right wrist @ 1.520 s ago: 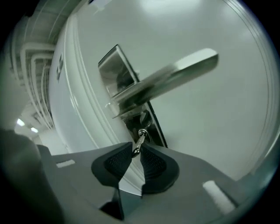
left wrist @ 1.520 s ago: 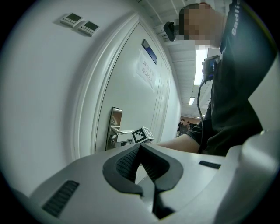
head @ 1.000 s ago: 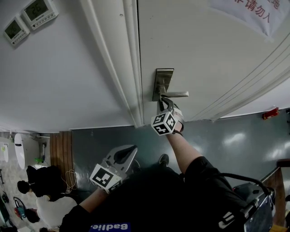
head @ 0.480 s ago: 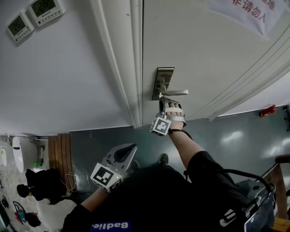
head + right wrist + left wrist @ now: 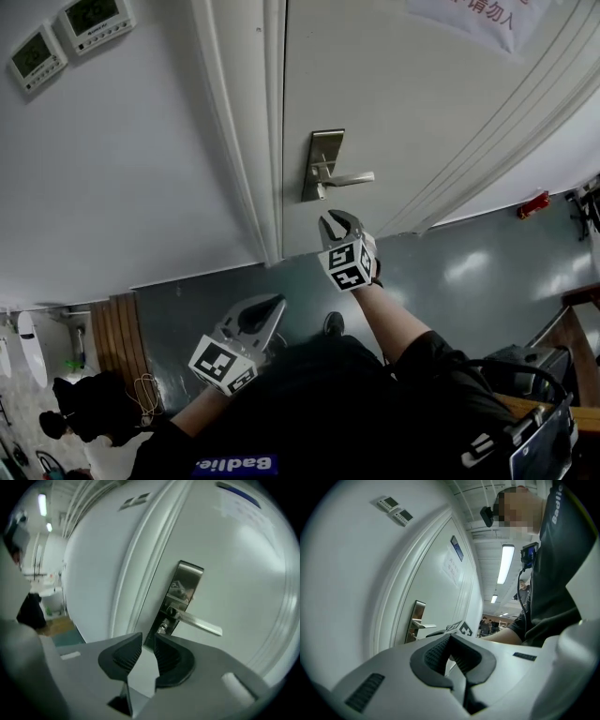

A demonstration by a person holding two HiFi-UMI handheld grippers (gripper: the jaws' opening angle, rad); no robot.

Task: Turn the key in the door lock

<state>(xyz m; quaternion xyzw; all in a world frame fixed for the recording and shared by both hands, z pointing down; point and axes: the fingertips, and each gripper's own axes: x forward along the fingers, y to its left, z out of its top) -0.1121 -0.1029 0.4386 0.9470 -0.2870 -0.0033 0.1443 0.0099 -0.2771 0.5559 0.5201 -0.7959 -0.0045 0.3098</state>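
A steel lock plate [image 5: 323,161] with a lever handle [image 5: 352,178] sits on the white door [image 5: 412,103]. In the right gripper view, a small metal key head [image 5: 162,628] sticks out of the lock plate [image 5: 185,590] just under the lever handle [image 5: 199,623]. My right gripper [image 5: 335,225] hangs a short way off the plate, apart from it. Its jaws are opening and the right gripper [image 5: 147,644] has nothing between its pads. My left gripper [image 5: 272,307] is held low beside my body, far from the door, and the left gripper [image 5: 449,639] shows its tips together and holds nothing.
The door frame [image 5: 251,141] runs left of the lock. Two wall thermostats [image 5: 66,33] hang at the top left. A paper notice [image 5: 469,17] is stuck on the door. A red object [image 5: 532,203] lies on the grey floor at right. A person [image 5: 80,412] is at the lower left.
My right gripper has pulled back from the lock plate, where its tips were at the key, and its jaws have spread. The left gripper has stayed put.
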